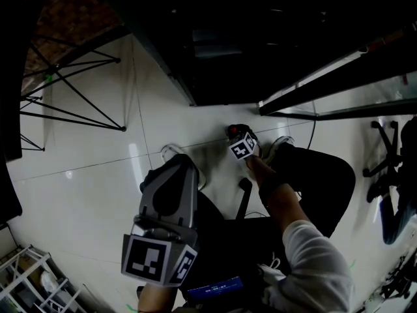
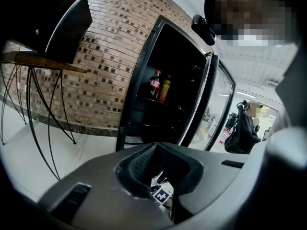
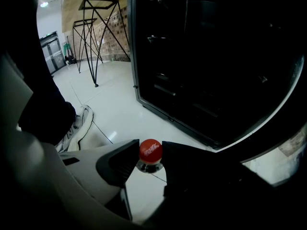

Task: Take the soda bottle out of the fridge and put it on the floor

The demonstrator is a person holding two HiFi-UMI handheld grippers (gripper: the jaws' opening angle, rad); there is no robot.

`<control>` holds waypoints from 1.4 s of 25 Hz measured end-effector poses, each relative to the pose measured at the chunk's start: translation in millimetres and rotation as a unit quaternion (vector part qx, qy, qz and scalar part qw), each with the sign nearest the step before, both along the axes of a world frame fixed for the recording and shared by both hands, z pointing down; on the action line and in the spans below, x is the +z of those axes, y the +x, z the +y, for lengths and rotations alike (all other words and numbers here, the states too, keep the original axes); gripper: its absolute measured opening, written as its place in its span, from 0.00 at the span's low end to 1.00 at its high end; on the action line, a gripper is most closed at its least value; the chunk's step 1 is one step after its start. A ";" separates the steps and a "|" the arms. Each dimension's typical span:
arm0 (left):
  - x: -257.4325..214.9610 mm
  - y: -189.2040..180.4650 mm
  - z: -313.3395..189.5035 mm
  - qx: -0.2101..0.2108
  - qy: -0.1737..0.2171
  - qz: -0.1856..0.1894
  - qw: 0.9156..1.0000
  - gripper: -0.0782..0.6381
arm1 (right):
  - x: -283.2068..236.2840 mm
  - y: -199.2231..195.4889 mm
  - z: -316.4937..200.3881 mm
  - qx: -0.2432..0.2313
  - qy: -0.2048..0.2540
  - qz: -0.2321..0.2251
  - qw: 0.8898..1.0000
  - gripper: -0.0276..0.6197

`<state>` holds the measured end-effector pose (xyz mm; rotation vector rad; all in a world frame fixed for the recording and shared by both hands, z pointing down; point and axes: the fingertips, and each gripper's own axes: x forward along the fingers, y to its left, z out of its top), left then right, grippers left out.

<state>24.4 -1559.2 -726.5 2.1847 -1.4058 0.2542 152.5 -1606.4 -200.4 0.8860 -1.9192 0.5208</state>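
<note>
The soda bottle shows from above in the right gripper view, its red cap (image 3: 150, 151) between the two jaws of my right gripper (image 3: 150, 153), which is shut on it. Its clear shoulder hangs over the white floor tiles (image 3: 115, 104); whether the base touches them is hidden. In the head view my right gripper (image 1: 240, 137) is low in front of the open fridge (image 1: 247, 51), with the red cap (image 1: 232, 131) at its tip. My left gripper (image 1: 184, 163) is held higher and nearer, jaws together and empty. From the left gripper (image 2: 156, 146) view, two other bottles (image 2: 154, 84) stand on a fridge shelf.
The fridge door (image 2: 218, 104) stands open to the right. A table on thin black metal legs (image 1: 71, 90) stands left of the fridge. The person's shoes (image 1: 171, 152) rest on the tiles near the bottle. An office chair (image 1: 384, 155) is at the right, a white rack (image 1: 26, 272) at the lower left.
</note>
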 end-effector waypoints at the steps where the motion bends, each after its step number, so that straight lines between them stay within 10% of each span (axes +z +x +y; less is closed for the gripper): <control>1: 0.3 0.0 0.1 0.000 -0.001 0.001 1.000 0.11 | 0.7 0.3 0.7 -0.002 -0.001 0.001 1.000 0.31; 22: 5.9 -5.0 0.1 -0.012 -0.001 -0.001 1.000 0.11 | -11.7 3.5 7.4 0.016 -0.016 -0.012 1.000 0.36; 31: 13.9 -14.3 -0.8 -0.027 0.008 -0.028 0.999 0.11 | -96.2 18.8 -12.2 0.030 0.035 -0.028 0.999 0.36; 35: 3.0 -14.6 7.8 -0.030 0.019 -0.025 0.999 0.11 | -161.1 31.0 -20.6 0.051 0.077 -0.047 0.995 0.10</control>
